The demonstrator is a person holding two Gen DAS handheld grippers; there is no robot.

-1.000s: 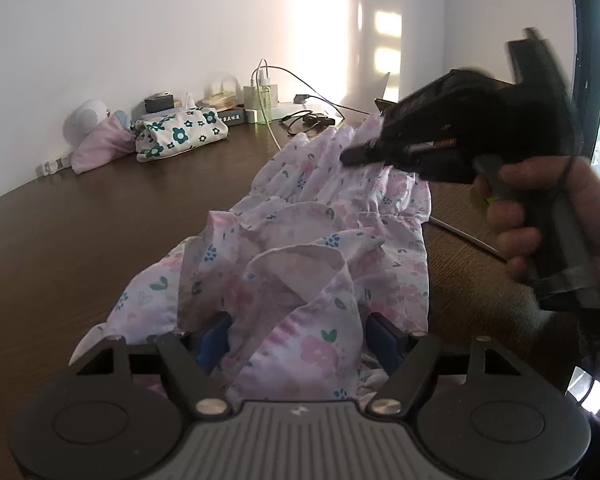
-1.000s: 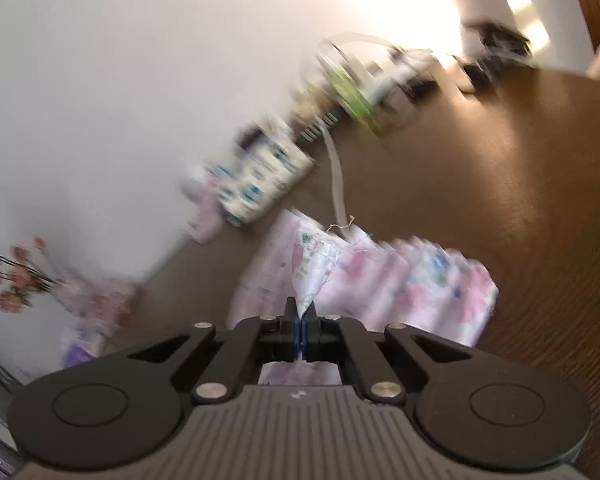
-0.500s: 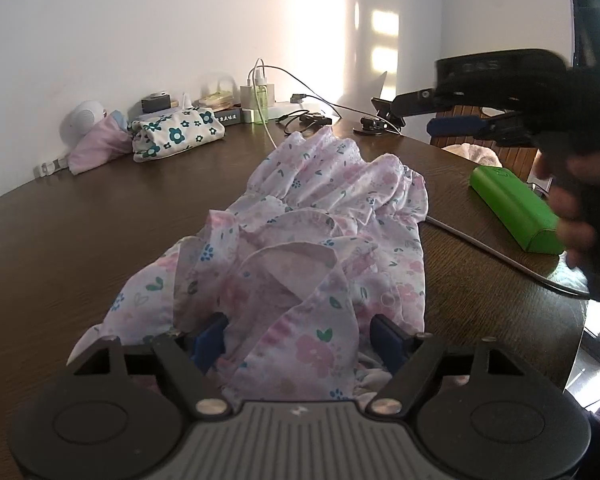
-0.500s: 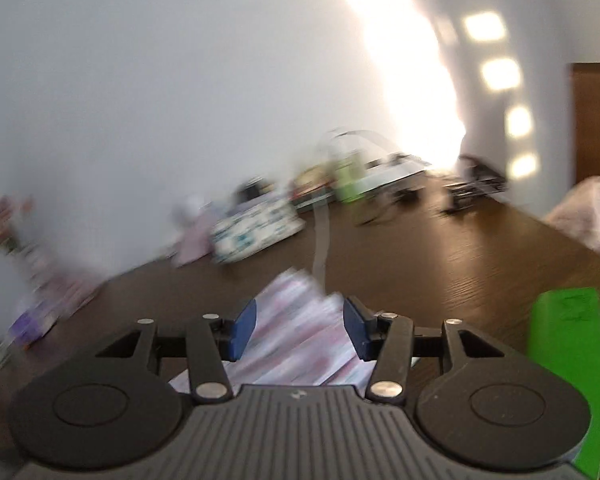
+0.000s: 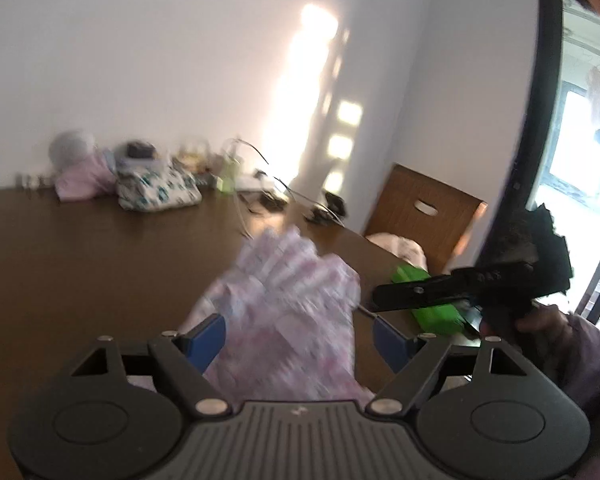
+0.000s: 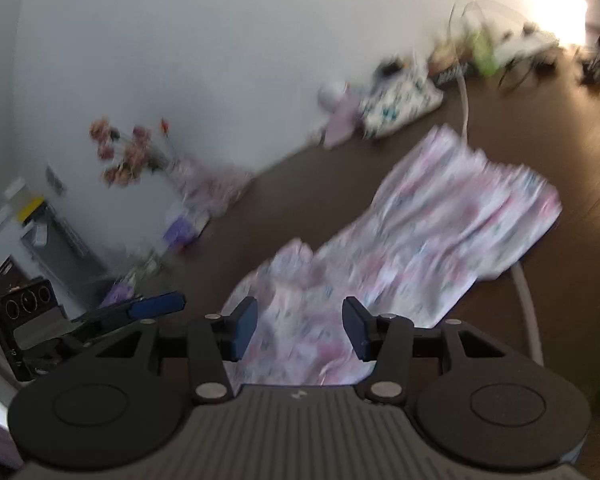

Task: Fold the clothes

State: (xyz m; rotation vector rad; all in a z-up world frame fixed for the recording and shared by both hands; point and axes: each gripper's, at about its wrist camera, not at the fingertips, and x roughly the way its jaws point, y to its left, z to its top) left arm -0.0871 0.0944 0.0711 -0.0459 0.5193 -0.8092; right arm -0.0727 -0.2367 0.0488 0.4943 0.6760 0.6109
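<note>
A pink floral garment (image 5: pixel 296 304) lies spread on the dark wooden table (image 5: pixel 80 272), also in the right wrist view (image 6: pixel 420 240). My left gripper (image 5: pixel 300 340) is open and empty, raised above the garment's near end. My right gripper (image 6: pixel 300 326) is open and empty above the garment's near end; it shows at the right in the left wrist view (image 5: pixel 460 286). The left gripper's blue-tipped fingers (image 6: pixel 156 306) show at the lower left of the right wrist view. Both views are blurred.
A folded floral cloth (image 5: pixel 160 194), a pink cloth (image 5: pixel 84 180), cables and a green bottle (image 5: pixel 226 180) line the far wall. A green box (image 5: pixel 428 300) lies at the table's right edge by a wooden chair (image 5: pixel 424 216). Flowers (image 6: pixel 128 152) stand at the left.
The right gripper let go of the garment's corner, opened and swung over its near end. The left gripper lifted off the garment and opened wider.
</note>
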